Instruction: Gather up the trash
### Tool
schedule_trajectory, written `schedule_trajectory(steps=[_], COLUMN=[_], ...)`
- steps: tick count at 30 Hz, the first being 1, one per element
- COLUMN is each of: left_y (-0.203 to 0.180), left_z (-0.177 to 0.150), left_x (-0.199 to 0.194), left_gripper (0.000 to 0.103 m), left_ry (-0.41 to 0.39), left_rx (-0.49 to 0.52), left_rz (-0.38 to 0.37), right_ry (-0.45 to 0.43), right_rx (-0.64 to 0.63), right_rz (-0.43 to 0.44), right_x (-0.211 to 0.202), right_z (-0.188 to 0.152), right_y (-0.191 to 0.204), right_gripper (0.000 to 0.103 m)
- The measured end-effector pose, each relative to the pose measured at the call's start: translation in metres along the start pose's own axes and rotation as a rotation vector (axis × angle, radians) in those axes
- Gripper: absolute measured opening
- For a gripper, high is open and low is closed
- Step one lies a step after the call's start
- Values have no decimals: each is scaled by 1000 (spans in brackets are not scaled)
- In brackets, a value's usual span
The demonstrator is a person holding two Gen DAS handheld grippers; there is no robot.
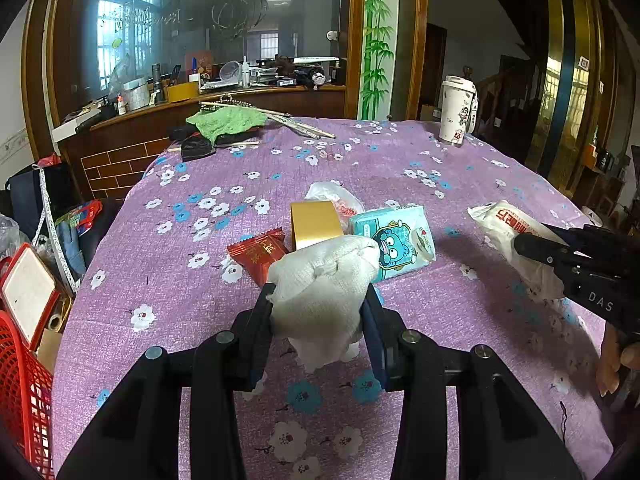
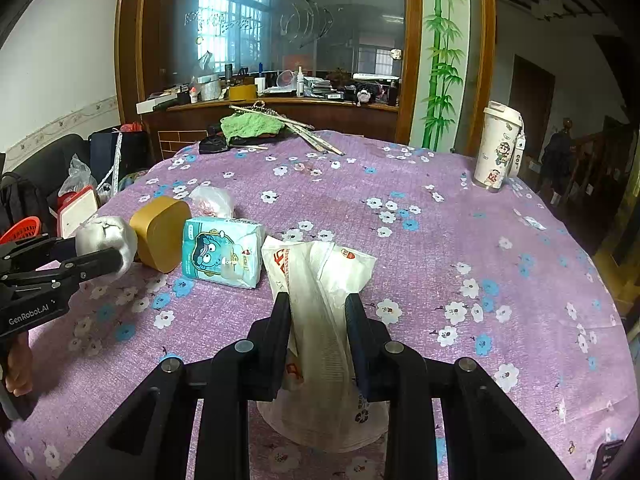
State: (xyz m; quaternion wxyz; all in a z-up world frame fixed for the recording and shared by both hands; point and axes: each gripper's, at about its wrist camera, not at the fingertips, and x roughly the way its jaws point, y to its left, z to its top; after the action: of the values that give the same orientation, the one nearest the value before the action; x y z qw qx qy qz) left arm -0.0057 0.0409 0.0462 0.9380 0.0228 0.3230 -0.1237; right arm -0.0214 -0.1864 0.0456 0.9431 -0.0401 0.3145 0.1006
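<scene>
My left gripper is shut on a crumpled white tissue wad and holds it above the purple flowered tablecloth. It also shows at the left of the right wrist view, with the wad. My right gripper is shut on a white plastic wrapper with red print, also seen in the left wrist view. On the cloth lie a red candy wrapper, a teal tissue pack, a gold box and a crumpled clear bag.
A white tumbler stands at the far right of the table. A green cloth and sticks lie at the far edge. A red basket and clutter sit off the table's left side.
</scene>
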Motion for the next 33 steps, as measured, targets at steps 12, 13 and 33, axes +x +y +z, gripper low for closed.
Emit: schedule_trajectory(steps=[12, 13, 33], left_y=[0, 0, 0], left_z=[0, 0, 1], left_x=[0, 0, 0], left_gripper=[39, 39, 39], left_ry=[0, 0, 0], left_rx=[-1, 0, 0], left_rz=[-1, 0, 0], right_ry=[-1, -1, -5], right_rx=[0, 0, 4], right_rz=[-1, 0, -3], right_x=[0, -1, -4], right_z=[0, 0, 3], right_y=[0, -1, -1], right_gripper=[29, 29, 29])
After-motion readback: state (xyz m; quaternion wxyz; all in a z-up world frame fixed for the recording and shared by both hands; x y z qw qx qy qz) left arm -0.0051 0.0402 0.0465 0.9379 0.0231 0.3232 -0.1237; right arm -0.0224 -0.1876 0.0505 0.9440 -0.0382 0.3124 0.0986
